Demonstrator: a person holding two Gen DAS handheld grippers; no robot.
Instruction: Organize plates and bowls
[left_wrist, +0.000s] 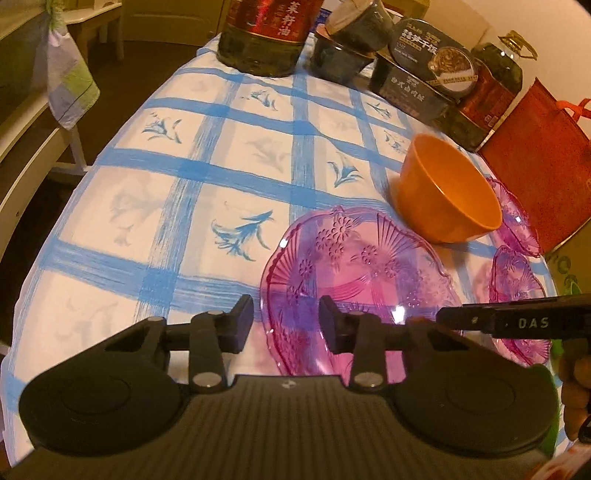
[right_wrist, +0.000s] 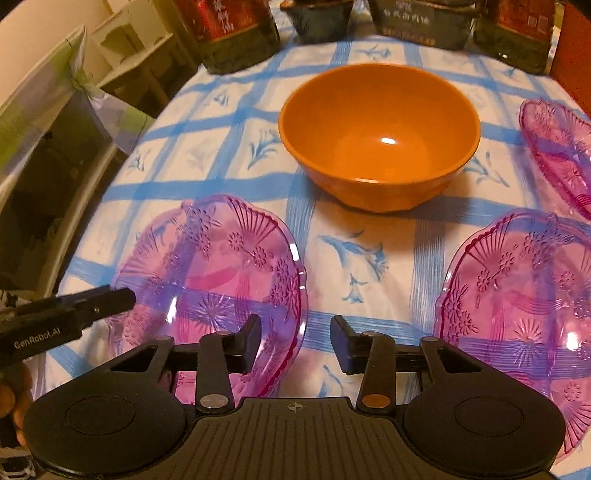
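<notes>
An orange bowl (right_wrist: 380, 136) stands upright on the blue-checked tablecloth; it also shows in the left wrist view (left_wrist: 448, 192). Three clear pink patterned plates lie around it: one at the left (right_wrist: 214, 273) (left_wrist: 354, 273), one at the right (right_wrist: 524, 295) (left_wrist: 517, 280), one at the far right (right_wrist: 557, 147) (left_wrist: 513, 218). My left gripper (left_wrist: 286, 325) is open and empty, over the near left edge of the left plate. My right gripper (right_wrist: 295, 341) is open and empty, between the two near plates, with its left finger over the left plate's rim.
Oil bottles (left_wrist: 262, 33) (right_wrist: 229, 33), dark food tubs (left_wrist: 340, 51) and boxes (left_wrist: 421, 74) line the table's far edge. A red bag (left_wrist: 535, 147) stands at the right. Shelving and a hanging cloth (left_wrist: 66, 81) are beyond the left edge.
</notes>
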